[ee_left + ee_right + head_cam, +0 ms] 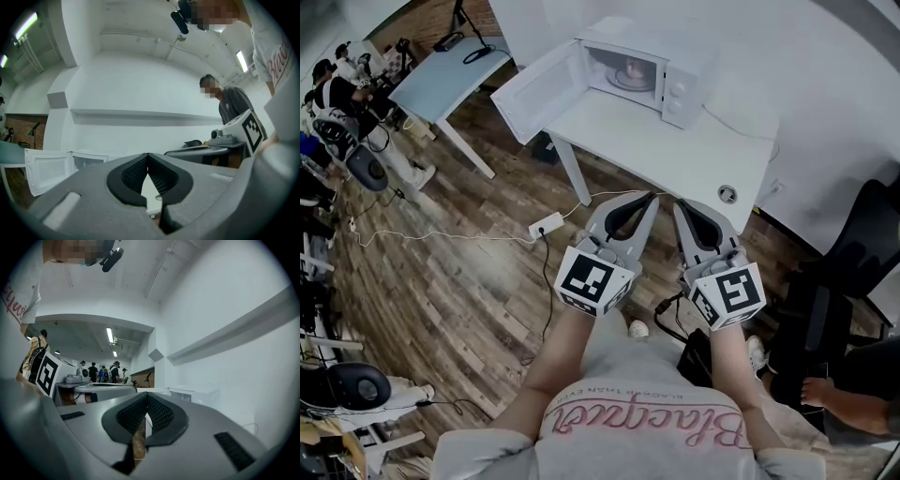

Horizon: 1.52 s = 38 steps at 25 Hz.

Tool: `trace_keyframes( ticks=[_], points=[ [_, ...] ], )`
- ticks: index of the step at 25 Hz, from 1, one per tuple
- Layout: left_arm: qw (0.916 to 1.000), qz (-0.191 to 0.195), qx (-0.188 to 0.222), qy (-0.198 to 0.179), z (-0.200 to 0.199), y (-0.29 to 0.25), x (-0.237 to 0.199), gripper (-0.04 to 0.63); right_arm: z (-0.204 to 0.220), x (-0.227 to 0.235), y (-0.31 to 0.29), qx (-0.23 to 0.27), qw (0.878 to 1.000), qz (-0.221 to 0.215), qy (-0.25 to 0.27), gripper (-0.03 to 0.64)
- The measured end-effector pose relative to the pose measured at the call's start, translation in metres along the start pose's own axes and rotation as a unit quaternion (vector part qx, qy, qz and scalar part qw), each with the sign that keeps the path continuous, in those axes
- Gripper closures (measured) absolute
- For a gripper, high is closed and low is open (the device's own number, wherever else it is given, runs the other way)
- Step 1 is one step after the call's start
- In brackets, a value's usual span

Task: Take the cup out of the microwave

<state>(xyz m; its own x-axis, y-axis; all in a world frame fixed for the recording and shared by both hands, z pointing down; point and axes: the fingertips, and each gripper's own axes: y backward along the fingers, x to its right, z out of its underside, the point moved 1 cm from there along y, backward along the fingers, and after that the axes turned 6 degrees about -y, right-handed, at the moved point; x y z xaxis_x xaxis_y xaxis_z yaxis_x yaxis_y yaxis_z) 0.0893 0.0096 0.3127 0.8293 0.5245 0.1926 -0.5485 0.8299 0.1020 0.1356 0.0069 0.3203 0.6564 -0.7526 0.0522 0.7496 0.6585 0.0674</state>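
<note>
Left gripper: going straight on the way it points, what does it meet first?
Probably the white wall behind the table. The shut left gripper points level, above the table's top, and the microwave sits left of its line. Depth is unclear.

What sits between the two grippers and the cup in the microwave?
Head view: only bare white tabletop lies between them. The microwave door is swung open, and nothing stands in front of the cup.

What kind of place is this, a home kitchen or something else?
Probably a lab or shared workroom, not a kitchen: the microwave stands on a plain white desk, a power strip lies on the wood floor, and another desk stands nearby.
</note>
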Motion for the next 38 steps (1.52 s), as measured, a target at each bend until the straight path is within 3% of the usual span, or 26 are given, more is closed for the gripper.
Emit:
trace_keyframes(
  ticks=[12,38],
  points=[
    [0.9997,-0.025,0.004,0.006,0.007,-0.005,-0.038,0.591,0.001,-0.001,-0.035,0.007,1.000,-0.022,-0.014,0.606],
    [0.9994,0.028,0.009,0.017,0.051,-0.076,-0.179,0.589,0.015,0.039,-0.183,0.007,1.000,0.029,-0.001,0.606]
  ],
)
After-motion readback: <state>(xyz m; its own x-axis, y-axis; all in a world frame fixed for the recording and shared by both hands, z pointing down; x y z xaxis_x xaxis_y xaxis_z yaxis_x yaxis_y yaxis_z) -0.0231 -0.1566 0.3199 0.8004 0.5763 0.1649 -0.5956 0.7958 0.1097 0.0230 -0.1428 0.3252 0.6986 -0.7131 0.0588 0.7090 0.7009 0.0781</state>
